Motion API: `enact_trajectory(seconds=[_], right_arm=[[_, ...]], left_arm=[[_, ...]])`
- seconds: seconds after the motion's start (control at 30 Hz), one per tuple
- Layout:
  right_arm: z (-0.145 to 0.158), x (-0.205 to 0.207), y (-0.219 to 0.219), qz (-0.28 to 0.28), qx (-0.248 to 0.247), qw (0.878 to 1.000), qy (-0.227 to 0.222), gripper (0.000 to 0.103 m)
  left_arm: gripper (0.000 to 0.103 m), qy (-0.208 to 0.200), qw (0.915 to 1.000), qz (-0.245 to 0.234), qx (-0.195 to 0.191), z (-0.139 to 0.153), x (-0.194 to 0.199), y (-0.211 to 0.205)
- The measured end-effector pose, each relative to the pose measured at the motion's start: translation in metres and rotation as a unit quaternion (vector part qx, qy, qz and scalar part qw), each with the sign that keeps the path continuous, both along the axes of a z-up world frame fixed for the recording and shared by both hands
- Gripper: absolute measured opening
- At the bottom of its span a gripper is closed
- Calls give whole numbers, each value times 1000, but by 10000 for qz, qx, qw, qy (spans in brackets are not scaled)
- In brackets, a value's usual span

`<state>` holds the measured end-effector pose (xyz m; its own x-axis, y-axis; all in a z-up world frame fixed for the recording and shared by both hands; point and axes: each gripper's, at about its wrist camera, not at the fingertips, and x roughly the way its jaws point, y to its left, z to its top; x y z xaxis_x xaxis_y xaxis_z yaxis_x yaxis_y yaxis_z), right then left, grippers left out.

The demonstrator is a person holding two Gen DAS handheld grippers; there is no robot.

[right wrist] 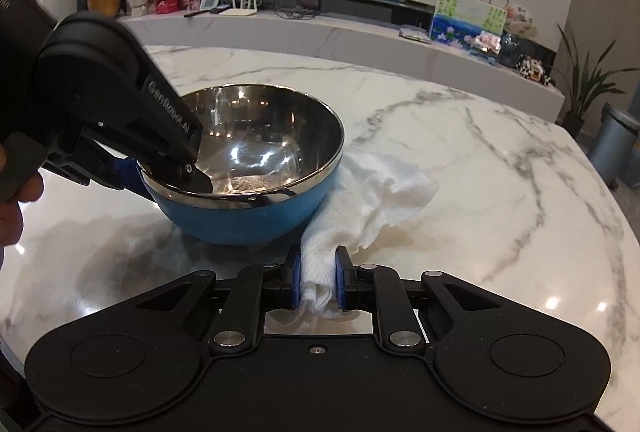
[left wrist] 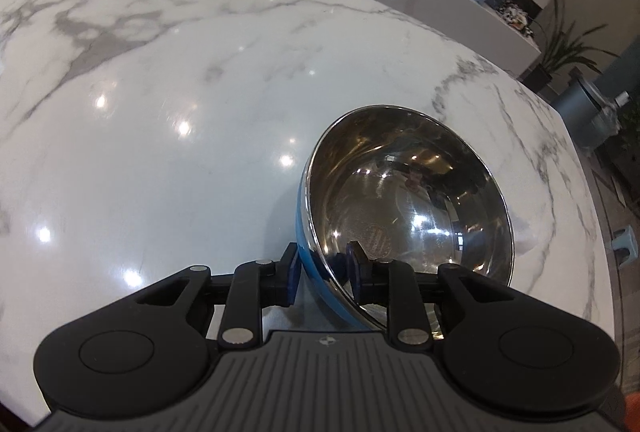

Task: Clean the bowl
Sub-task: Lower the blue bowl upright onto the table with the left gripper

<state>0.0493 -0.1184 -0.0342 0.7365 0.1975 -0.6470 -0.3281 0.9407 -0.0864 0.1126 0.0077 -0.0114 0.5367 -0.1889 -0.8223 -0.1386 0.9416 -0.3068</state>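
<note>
A bowl (left wrist: 412, 199) with a shiny steel inside and a blue outside (right wrist: 244, 216) rests on the white marble table (right wrist: 500, 167). My left gripper (left wrist: 320, 272) is shut on its near rim, one pad inside and one pad outside, and the bowl is tipped. The right wrist view shows that left gripper (right wrist: 160, 167) clamping the bowl's left rim. My right gripper (right wrist: 317, 282) is shut on a white cloth (right wrist: 372, 199), which trails out over the table along the bowl's right side.
A long marble shelf (right wrist: 360, 31) behind the table carries a router, pictures and ornaments. A grey bin (right wrist: 614, 147) and a potted plant (right wrist: 580, 87) stand past the table's right edge. A person's hand (right wrist: 16, 199) shows at the left edge.
</note>
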Motion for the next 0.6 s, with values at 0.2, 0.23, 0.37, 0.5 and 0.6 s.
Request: enact_trajectory(seconds=[0.2,0.23,0.37,0.5,0.6], right_arm=[[-3,-1,-2,-13,5,10000,5,15],[-3,-1,-2,-15,5,10000,6,15],[-3,-2,-2,-18,8,10000,-2,15],[0,-4,-4,-64,14,9999,-96,15],[6,-9,-9,-159,69,9995,-266,15]], left_arm=[[43,-853,9953,-246,378,11,-15,-4],[44,-1016,9934,-264,471,14,-18,-5],[45,-1224,9889,-294,790,23,-26,-12],[45,-1000,9924,-151,700,24,-31,-10],[44,-903,9944,-157,528,24,-33,-8]])
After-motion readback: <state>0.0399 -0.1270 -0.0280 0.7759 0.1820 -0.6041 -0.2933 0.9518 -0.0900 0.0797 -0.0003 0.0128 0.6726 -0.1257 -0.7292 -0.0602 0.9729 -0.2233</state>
